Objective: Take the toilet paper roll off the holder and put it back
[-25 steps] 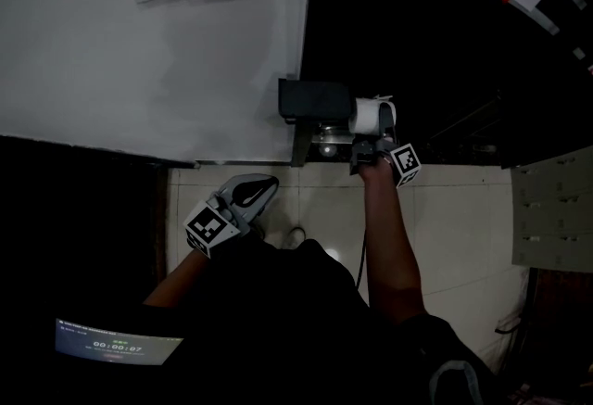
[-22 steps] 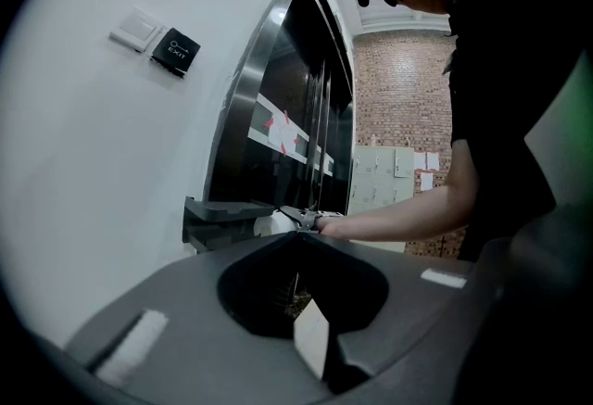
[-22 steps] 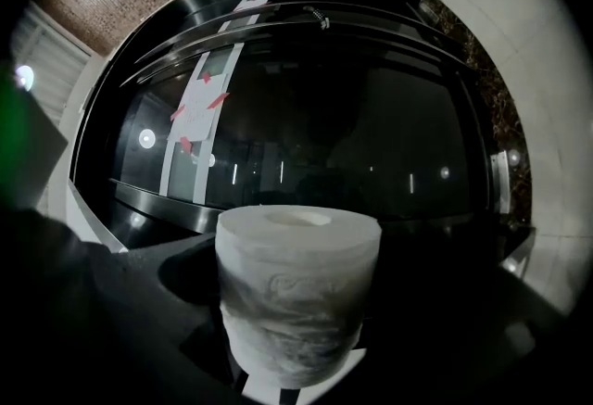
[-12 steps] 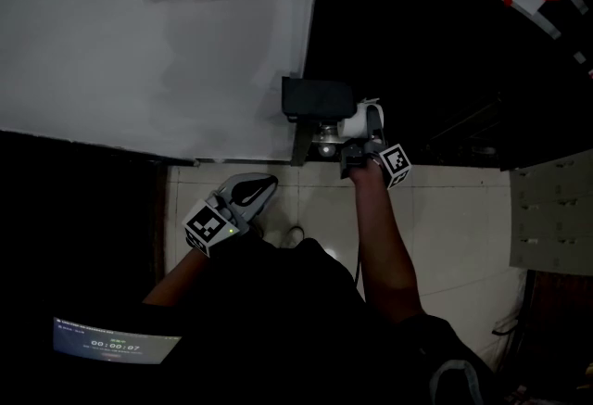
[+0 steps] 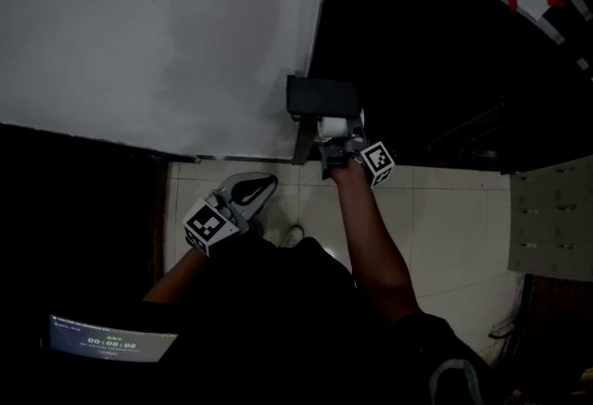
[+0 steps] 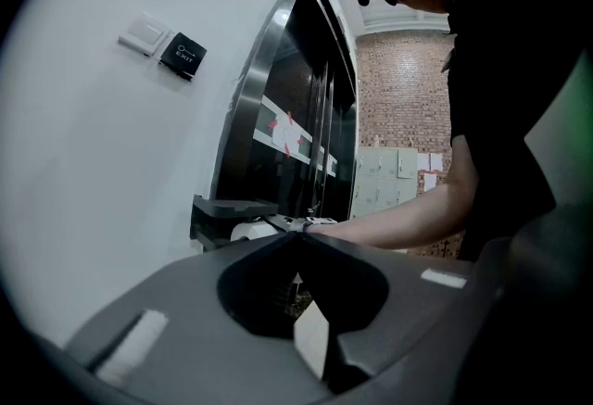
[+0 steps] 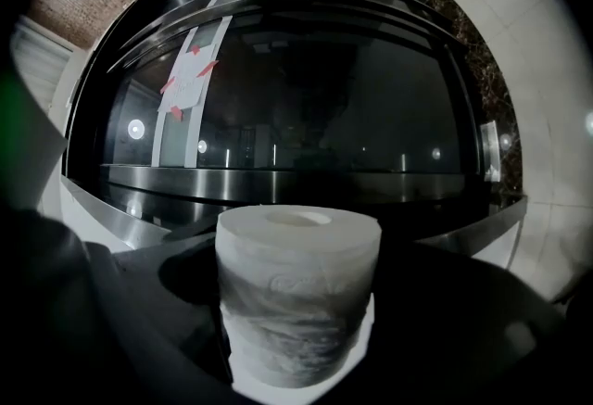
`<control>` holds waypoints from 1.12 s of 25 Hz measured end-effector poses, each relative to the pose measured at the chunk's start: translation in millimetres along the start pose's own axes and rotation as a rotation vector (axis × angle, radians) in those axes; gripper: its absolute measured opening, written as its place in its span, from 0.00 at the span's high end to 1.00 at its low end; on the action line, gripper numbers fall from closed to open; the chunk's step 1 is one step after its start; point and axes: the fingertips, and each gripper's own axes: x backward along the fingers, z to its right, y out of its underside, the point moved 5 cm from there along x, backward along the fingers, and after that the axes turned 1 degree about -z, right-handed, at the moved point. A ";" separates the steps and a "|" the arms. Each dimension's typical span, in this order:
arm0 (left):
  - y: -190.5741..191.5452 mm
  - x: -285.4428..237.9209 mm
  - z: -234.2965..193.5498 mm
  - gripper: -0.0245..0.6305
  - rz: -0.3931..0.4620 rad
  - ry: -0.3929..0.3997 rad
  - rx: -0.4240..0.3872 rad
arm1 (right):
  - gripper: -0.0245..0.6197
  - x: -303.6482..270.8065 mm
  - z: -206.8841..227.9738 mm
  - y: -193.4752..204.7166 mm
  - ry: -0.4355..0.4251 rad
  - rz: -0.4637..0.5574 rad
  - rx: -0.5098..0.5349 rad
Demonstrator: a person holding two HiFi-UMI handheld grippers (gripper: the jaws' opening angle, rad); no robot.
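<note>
Here, jaws of right gripper (image 5: 341, 143) tight on toilet paper roll (image 7: 296, 301) at holder (image 5: 321, 97); left gripper (image 6: 298, 236) closed.

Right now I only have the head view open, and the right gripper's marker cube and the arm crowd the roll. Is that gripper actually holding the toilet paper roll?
Observer: Yes. In the right gripper view the toilet paper roll stands between the right gripper's jaws, which are shut on its sides.
Operator: Is anything threaded through it?
Observer: The core end that faces up in that view is open, with nothing in it. The other end is out of sight.
Operator: And the other gripper?
Observer: The left gripper, in its own view, has its jaws together with nothing between them, apart from the black holder.
</note>
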 end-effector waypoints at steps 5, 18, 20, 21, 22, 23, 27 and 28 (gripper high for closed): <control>2.0 3.9 -3.3 0.96 0.001 -0.019 -0.001 | 0.25 -10.3 -3.7 24.7 -0.011 -0.027 -0.006; 4.0 3.0 -6.6 0.96 0.009 -0.039 0.000 | 0.25 -17.3 -7.2 64.0 -0.014 -0.086 -0.019; 3.8 2.4 -5.8 0.96 0.009 -0.037 0.000 | 0.25 -16.3 -7.9 64.6 -0.012 -0.082 -0.009; 3.5 2.2 -5.1 0.96 0.008 -0.037 0.001 | 0.25 -15.1 -8.1 63.5 -0.008 -0.074 0.000; 2.7 2.0 -4.3 0.96 0.005 -0.036 0.006 | 0.25 -14.0 -8.3 61.7 -0.007 -0.065 0.006; 1.7 2.0 -3.7 0.96 0.002 -0.036 0.012 | 0.25 -13.4 -8.4 59.9 -0.008 -0.061 0.010; 0.7 2.0 -3.7 0.96 -0.002 -0.039 0.019 | 0.25 -13.2 -7.8 56.7 -0.018 -0.068 -0.007; 2.2 1.7 -4.4 0.96 0.001 -0.039 0.014 | 0.25 -12.8 -7.6 56.8 -0.020 -0.070 -0.010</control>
